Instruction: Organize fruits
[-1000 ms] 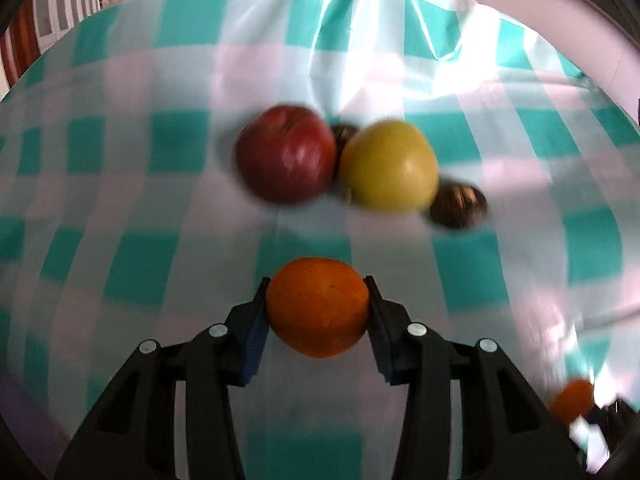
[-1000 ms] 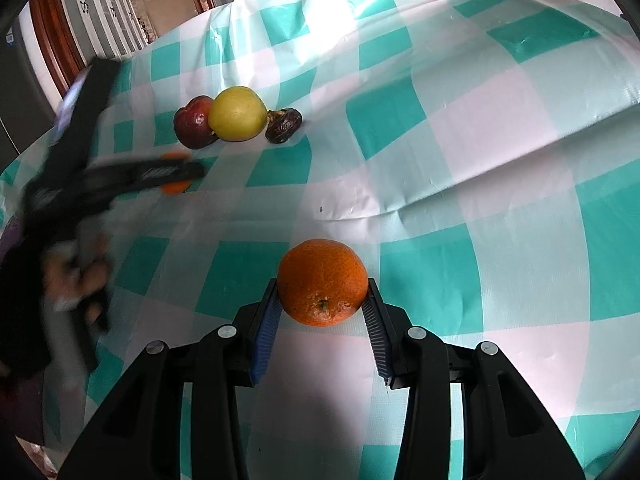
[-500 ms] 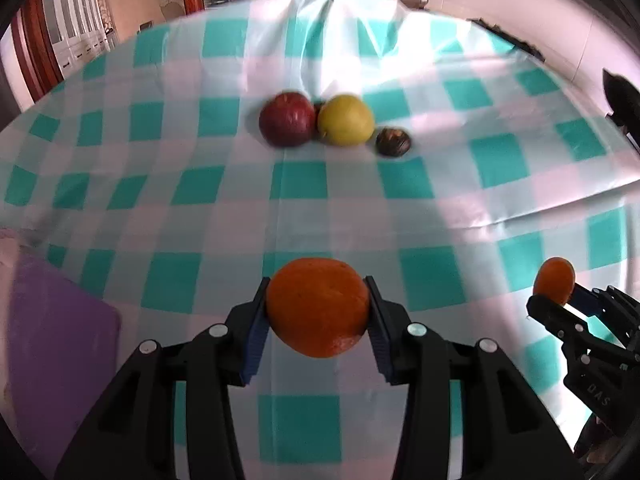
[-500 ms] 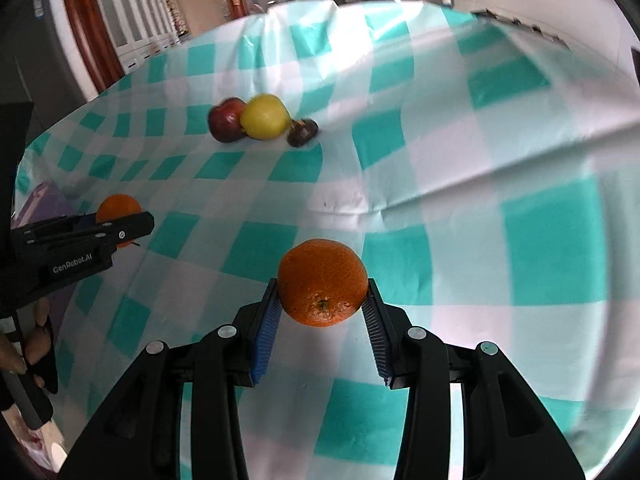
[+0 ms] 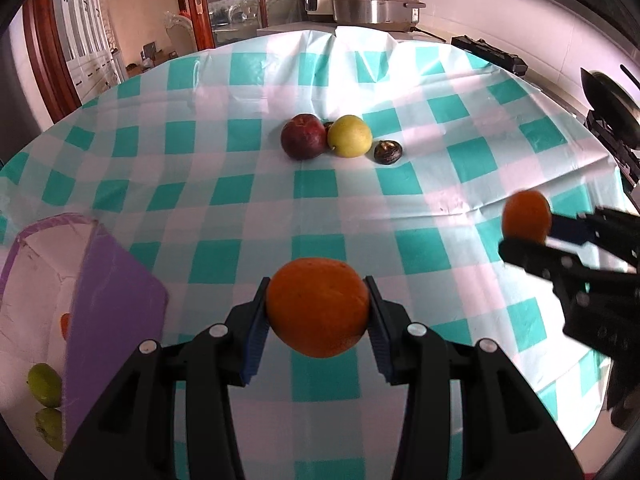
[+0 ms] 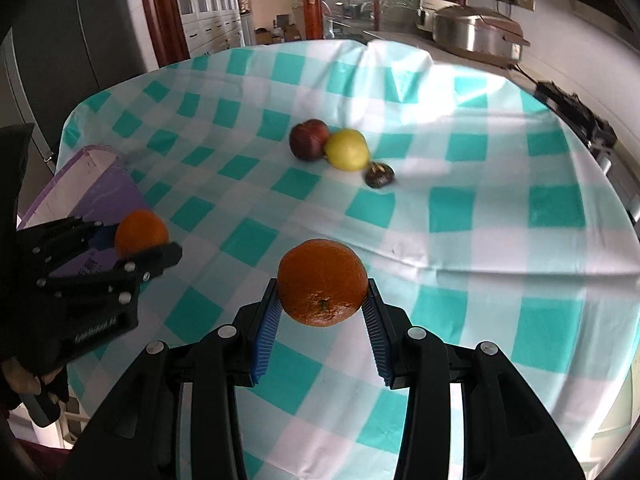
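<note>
My left gripper [image 5: 318,308] is shut on an orange [image 5: 318,306] and holds it above the checked tablecloth. My right gripper [image 6: 322,284] is shut on a second orange [image 6: 322,282], also lifted. Each gripper shows in the other's view: the right gripper [image 5: 528,232] with its orange [image 5: 526,220] at the right edge, the left gripper [image 6: 138,246] with its orange [image 6: 141,233] at the left. A red apple [image 5: 303,142], a yellow apple [image 5: 352,136] and a dark brown fruit [image 5: 388,153] lie together on the far middle of the table.
A purple box [image 5: 116,308] with a white inside stands at the table's left edge; it holds green fruits [image 5: 45,385] and something orange [image 5: 65,326]. The same box [image 6: 100,184] shows in the right wrist view. A silver cooker [image 5: 376,2] stands beyond the table.
Both grippers have pulled back and risen from the table with their oranges; the fruit group looks smaller and farther. The purple box has come into view at the left.
</note>
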Action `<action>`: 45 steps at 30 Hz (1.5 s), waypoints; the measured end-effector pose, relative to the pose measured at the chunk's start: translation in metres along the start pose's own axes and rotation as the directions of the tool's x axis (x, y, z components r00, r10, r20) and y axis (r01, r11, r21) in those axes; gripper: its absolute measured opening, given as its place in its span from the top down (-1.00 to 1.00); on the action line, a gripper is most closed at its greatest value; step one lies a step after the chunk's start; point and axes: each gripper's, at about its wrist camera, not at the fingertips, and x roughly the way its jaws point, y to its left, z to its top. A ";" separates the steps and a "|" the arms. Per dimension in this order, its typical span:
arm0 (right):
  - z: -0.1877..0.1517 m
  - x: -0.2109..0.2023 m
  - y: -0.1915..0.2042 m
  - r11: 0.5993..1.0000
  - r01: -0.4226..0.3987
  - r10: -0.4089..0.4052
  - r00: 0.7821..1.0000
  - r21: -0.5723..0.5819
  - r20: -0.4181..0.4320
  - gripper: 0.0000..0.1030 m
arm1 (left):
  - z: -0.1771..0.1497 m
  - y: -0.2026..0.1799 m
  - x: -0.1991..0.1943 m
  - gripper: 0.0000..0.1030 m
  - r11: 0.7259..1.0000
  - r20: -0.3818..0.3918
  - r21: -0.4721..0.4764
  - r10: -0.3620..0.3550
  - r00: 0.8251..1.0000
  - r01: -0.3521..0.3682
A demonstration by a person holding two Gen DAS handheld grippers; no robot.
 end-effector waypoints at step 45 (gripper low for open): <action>0.109 0.065 0.272 0.806 -0.413 0.369 0.911 -0.425 -0.185 0.20 | -0.072 0.198 -0.080 0.13 0.913 -0.220 -0.252 0.269 0.938 -0.321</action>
